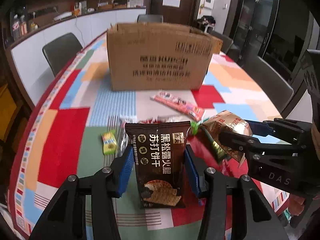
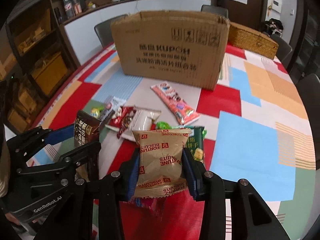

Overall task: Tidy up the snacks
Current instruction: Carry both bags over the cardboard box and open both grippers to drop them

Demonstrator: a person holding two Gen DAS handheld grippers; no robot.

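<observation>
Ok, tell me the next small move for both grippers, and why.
Probably carry both forward to the cardboard box. The left gripper grips the brown cracker packet, the right gripper grips the gold biscuit packet, and both are clear of the table.

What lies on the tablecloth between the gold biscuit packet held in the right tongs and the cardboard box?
In the right wrist view, a long pink snack packet lies between gold biscuit packet and cardboard box.

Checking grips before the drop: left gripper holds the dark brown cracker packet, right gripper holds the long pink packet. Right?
Not quite. In the right wrist view the right gripper is shut on the gold Fortune Biscuits packet; the long pink packet lies on the table. The left grip is as stated.
</observation>
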